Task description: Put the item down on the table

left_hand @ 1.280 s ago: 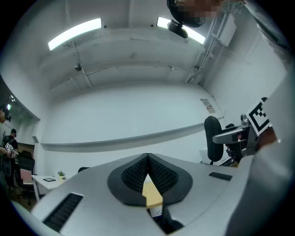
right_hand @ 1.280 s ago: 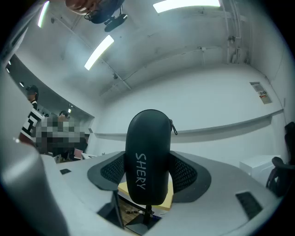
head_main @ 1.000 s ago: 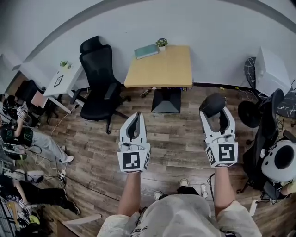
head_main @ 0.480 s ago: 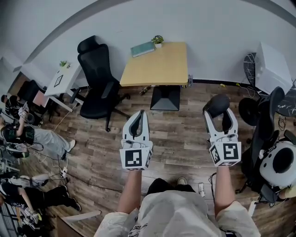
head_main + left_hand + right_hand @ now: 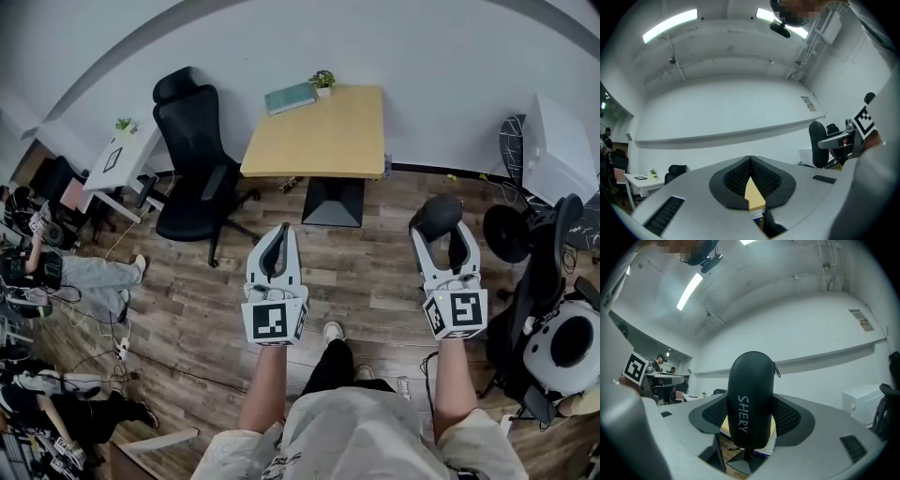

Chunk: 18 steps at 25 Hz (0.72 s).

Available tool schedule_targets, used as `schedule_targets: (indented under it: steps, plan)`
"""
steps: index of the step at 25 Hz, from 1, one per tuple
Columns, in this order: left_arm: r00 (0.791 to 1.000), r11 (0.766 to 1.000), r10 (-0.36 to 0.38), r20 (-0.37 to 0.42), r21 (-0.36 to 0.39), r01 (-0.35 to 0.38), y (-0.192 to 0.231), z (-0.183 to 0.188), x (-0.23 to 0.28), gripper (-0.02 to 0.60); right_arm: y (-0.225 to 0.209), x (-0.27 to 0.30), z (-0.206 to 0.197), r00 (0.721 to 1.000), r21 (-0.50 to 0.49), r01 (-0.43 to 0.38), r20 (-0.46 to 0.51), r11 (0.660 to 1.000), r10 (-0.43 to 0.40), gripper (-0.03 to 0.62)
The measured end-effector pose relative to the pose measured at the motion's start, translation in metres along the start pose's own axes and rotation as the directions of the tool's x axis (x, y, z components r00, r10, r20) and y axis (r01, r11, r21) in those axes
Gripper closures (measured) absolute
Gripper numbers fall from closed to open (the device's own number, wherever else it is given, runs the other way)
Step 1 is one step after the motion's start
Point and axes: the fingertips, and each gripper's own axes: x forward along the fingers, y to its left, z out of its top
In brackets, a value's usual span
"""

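A black zipped case [image 5: 437, 216] with "SHERY" printed on it [image 5: 750, 397] stands upright between the jaws of my right gripper [image 5: 441, 230], which is shut on its sides. That gripper is held in the air over the wooden floor, short of the light wooden table [image 5: 328, 145] ahead and to its right. My left gripper [image 5: 277, 239] hangs level with it on the left, shut with nothing in it; in the left gripper view its pads [image 5: 740, 176] meet at the tip.
A teal book [image 5: 289, 97] and a small potted plant [image 5: 324, 82] sit at the table's far edge. A black office chair [image 5: 192, 155] stands left of the table, and more chairs [image 5: 542, 267] and a white cabinet [image 5: 553, 141] on the right. People sit at far left.
The person has stepped forward: a leg and shoe now show below the grippers. Both grippers keep their pose, the case still in the right one.
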Motion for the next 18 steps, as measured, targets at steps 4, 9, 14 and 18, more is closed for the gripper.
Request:
schedule_targets:
  steps: [4, 9, 14, 18]
  plan:
    - [1.000, 1.000, -0.002, -0.004, -0.002, 0.002, 0.018, -0.015, 0.026, 0.574, 0.002, 0.036, -0.006, 1.000, -0.016, -0.003, -0.010, 1.000, 0.002, 0.289]
    - [1.000, 1.000, 0.014, -0.006, -0.022, -0.014, 0.056, -0.032, 0.056, 0.574, 0.018, 0.089, -0.012, 0.999, -0.027, -0.026, -0.025, 0.999, 0.025, 0.289]
    - [0.999, 0.999, 0.042, -0.028, -0.025, -0.043, 0.101, -0.051, 0.082, 0.575, 0.042, 0.145, -0.017, 0.998, -0.033, -0.050, -0.037, 0.998, 0.049, 0.289]
    - [0.998, 0.997, 0.059, -0.033, -0.047, -0.061, 0.141, -0.067, 0.095, 0.575, 0.068, 0.186, -0.020, 0.996, -0.049, -0.075, -0.050, 0.996, 0.073, 0.289]
